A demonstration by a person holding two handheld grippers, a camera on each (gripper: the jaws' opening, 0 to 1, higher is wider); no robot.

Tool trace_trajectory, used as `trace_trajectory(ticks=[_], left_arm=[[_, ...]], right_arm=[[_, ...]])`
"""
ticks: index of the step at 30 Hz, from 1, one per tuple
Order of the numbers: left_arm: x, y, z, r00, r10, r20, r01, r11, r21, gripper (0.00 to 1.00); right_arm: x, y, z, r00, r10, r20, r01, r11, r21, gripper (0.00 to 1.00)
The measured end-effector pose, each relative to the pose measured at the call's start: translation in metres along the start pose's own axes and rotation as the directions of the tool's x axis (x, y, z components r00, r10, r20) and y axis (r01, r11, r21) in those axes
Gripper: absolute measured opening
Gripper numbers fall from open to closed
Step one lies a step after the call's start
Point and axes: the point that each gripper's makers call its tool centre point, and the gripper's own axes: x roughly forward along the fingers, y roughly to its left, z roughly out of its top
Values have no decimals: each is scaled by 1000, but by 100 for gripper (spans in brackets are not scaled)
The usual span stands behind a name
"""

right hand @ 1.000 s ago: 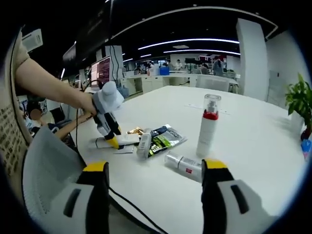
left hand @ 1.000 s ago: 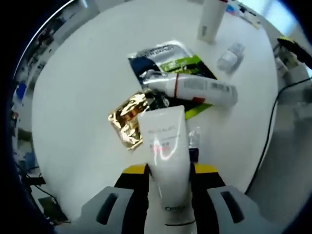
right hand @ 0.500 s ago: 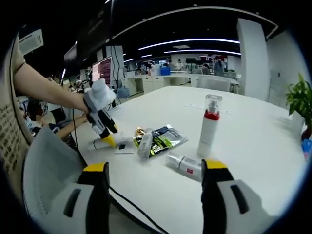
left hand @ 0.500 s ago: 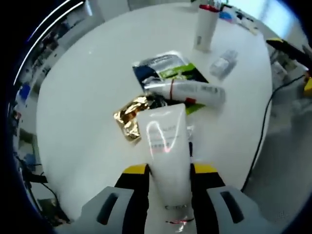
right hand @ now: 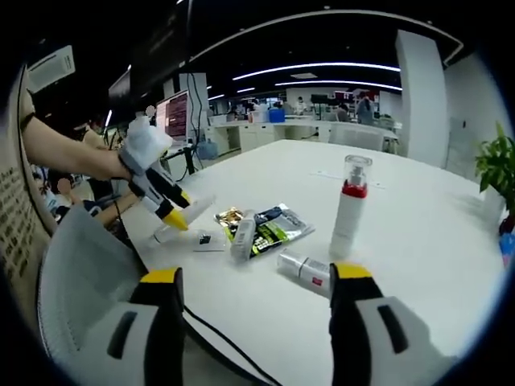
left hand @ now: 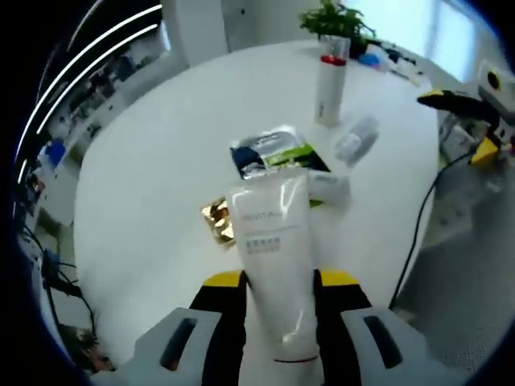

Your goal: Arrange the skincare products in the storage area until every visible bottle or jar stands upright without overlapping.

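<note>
Left hand-held gripper (left hand: 278, 289) pinching white tube (left hand: 272, 257), now lifted clear off surface (left hand: 145, 185); a second ago tube lay low by gold sachet (left hand: 216, 223). Means pick done, standing upright next. Centre: sheet-mask packet (left hand: 273, 153) and small bottle (left hand: 354, 141) lying flat. Pump bottle (right hand: 351, 205) upright. Right hand-held gripper (right hand: 253, 281) spread, empty, hovering.

White tube (left hand: 273, 257) held above the worktop (left hand: 161, 161); beyond it lie two bottles (right hand: 244, 235), with a red-collared bottle (right hand: 349, 207) upright.
</note>
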Motion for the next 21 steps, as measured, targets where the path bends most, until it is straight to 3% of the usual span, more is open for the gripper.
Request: trace_trajectory(ticks=[12, 21], left_arm=[[-19, -13, 22, 992, 24, 127, -25, 1000, 5, 28], [-28, -26, 36, 976, 39, 213, -35, 999, -22, 28]], right_arm=[[-1, 0, 0, 1000, -2, 0, 2, 1000, -3, 72], [-1, 2, 1, 1000, -3, 1, 3, 1000, -24, 70]])
